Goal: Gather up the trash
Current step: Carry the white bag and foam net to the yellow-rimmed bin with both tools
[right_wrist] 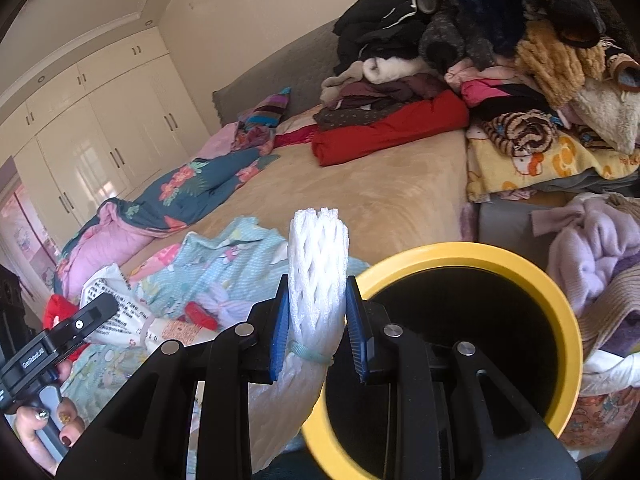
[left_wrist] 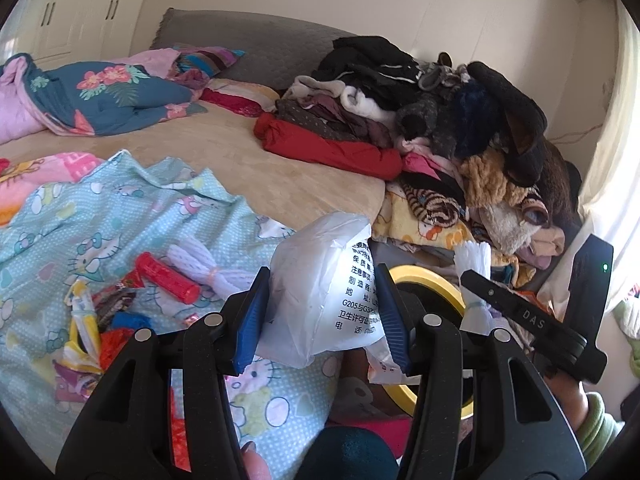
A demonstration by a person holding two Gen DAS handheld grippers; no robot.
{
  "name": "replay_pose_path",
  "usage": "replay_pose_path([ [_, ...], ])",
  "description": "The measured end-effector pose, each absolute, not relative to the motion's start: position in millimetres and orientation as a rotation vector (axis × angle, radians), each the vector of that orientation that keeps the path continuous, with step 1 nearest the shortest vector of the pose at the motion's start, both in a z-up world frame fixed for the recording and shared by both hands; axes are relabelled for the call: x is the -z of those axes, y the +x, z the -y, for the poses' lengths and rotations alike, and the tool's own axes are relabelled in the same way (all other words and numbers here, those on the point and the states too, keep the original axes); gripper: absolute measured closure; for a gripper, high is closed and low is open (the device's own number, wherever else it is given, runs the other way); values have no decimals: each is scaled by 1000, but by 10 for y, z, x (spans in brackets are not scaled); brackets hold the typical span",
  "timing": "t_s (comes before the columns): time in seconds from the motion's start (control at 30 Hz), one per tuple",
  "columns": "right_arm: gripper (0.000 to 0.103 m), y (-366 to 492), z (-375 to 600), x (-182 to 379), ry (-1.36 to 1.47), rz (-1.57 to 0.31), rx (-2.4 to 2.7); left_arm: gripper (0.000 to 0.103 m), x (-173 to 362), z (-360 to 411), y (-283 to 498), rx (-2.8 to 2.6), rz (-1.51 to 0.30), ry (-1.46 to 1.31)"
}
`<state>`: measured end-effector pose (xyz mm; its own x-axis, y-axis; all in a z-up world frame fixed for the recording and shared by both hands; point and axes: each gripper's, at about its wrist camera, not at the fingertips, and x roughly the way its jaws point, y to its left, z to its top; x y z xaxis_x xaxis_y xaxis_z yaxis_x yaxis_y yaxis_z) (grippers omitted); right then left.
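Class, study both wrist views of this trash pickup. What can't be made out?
- Yellow-rimmed bin: the inside is black in the right wrist view; contents unknowable.
- White printed bag: contents hidden by its own plastic.
- Wrapper pile, left wrist view: labels too small.
- Foam net: lower end cut off behind the right hand-held gripper.

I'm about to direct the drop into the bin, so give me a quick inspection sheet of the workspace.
Surface: bed with tan cover, light blue cartoon-print sheet in front.
Job's things: white printed plastic bag; white foam fruit net; yellow-rimmed bin, open, beside the bed; red tube and snack wrappers on the sheet.
Clutter: clothes pile; floral quilt.
Grippers: left gripper shut on the bag; right gripper shut on the net.
Cables: nothing seen.
Surroundings: white wardrobes, curtain.
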<state>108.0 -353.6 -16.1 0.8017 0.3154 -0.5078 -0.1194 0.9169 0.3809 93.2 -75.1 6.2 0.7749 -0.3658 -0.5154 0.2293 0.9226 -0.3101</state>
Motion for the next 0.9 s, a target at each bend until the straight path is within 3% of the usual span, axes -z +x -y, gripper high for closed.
replay_pose_path([
  [0.9,76,1163,4367,517,364,-621,-51,56,310,1686,1029,421,-696,-97],
])
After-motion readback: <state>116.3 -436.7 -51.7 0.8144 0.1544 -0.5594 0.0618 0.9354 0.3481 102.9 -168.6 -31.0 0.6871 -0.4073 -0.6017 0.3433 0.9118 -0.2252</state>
